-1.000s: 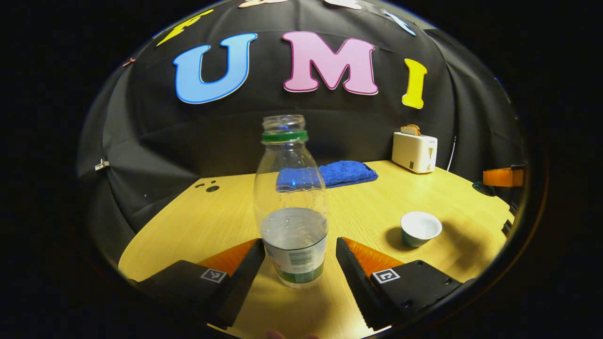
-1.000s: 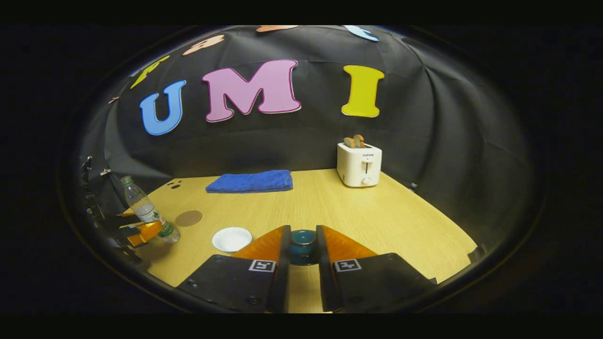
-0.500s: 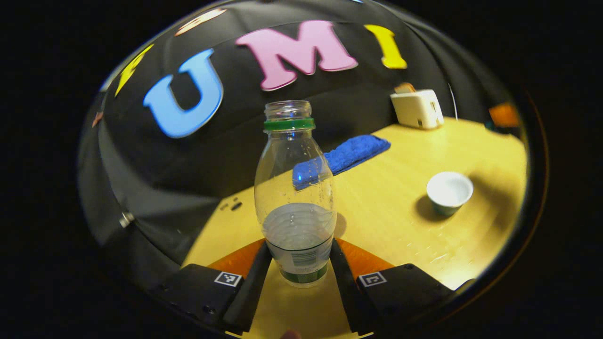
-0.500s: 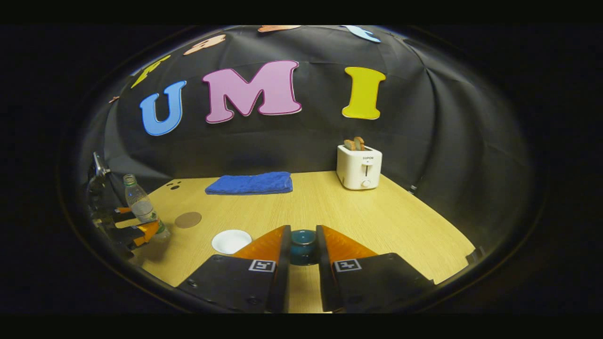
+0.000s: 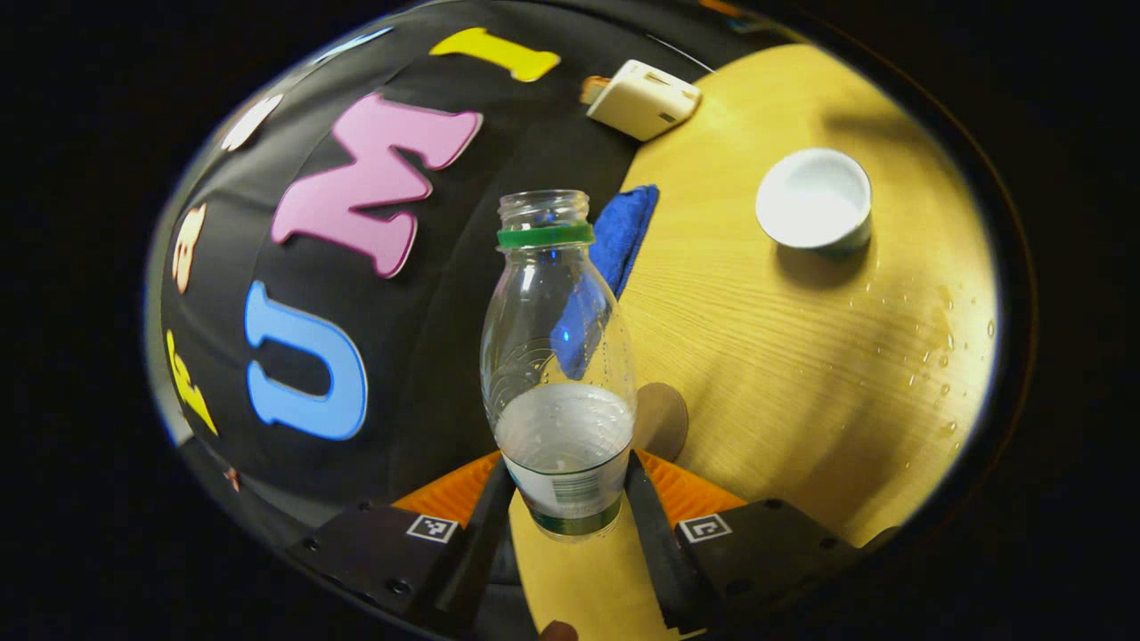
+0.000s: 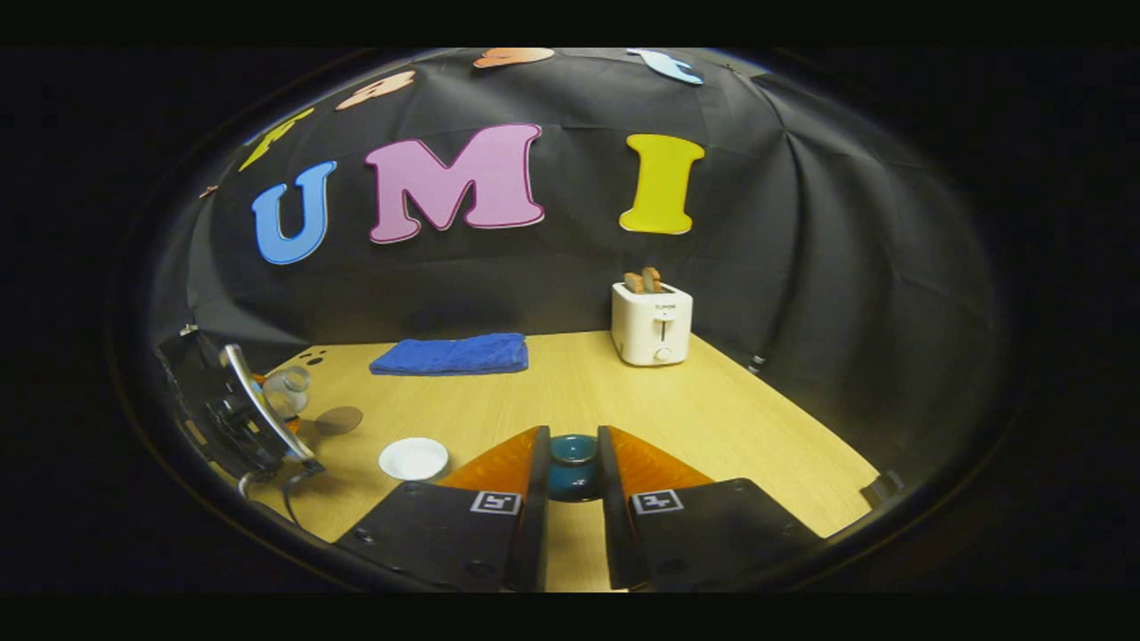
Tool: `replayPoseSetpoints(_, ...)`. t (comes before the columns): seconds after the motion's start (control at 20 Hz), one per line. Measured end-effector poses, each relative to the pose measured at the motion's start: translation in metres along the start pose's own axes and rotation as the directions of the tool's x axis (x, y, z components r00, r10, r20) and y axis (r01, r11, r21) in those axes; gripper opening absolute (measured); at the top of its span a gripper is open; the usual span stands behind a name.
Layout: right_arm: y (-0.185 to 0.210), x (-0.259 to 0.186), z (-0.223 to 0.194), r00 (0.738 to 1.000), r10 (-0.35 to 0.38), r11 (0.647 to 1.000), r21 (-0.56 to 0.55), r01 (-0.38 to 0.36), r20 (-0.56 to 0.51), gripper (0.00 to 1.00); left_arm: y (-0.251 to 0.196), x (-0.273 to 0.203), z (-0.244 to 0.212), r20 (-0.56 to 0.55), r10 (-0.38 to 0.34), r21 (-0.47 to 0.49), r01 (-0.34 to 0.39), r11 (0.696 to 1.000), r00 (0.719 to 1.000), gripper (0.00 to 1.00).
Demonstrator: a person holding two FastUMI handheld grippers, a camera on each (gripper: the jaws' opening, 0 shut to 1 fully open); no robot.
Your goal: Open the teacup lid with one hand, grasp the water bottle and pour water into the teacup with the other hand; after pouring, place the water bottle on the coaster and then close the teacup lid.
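Observation:
My left gripper (image 5: 568,481) is shut on the lower part of a clear, uncapped water bottle (image 5: 557,356) with a green neck ring, about a third full. The left gripper view is rolled sideways. The open teacup (image 5: 813,198), white inside, stands on the table up and to the right of the bottle's mouth. A round brown coaster (image 5: 661,418) lies just behind the bottle. In the right gripper view, my right gripper (image 6: 573,445) is shut on the dark teal teacup lid (image 6: 573,467). The teacup (image 6: 413,458), coaster (image 6: 338,420) and tilted bottle (image 6: 287,390) sit at far left.
A white toaster (image 6: 652,325) with bread stands at the table's back right. A folded blue towel (image 6: 451,354) lies along the back edge. Water drops (image 5: 935,329) speckle the wooden table (image 6: 712,418) beside the teacup.
The left gripper shut on the bottle, lifted it and rolled it over toward the teacup. The right gripper stayed almost still with the lid.

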State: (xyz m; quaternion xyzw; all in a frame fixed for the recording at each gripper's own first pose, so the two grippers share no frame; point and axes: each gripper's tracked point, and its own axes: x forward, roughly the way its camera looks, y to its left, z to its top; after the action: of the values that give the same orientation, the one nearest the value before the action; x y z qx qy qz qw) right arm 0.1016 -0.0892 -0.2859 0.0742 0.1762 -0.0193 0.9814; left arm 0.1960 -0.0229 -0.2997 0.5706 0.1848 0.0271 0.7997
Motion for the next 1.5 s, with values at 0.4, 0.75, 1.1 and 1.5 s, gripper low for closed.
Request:
replayPoseSetpoints(0.4, -0.019, 0.0, 0.001, 1.0, -0.02, 1.0, 0.001, 0.02, 0.006, 0.3, -0.008, 0.001, 0.021, 0.005, 0.046, 0.259, -0.046, 0.965, 0.999, 0.75)
replayPoseSetpoints(0.75, -0.022, 0.004, 0.001, 1.0, -0.004, 1.0, 0.004, 0.004, 0.017, 0.3, -0.01, 0.001, 0.028, 0.033, 0.051, 0.403, -0.06, 0.913, 0.998, 0.75)
replayPoseSetpoints(1.1, -0.027, 0.002, 0.0, 1.0, 0.003, 1.0, 0.026, -0.004, 0.026, 0.3, -0.012, 0.001, 0.028, 0.064, 0.069, 0.494, -0.091, 0.864, 0.996, 0.75)
replayPoseSetpoints(1.5, -0.038, 0.0, 0.0, 0.999, 0.0, 1.0, 0.029, -0.001, 0.034, 0.3, -0.006, 0.008, 0.033, 0.108, 0.098, 0.566, -0.142, 0.812, 0.989, 0.75)
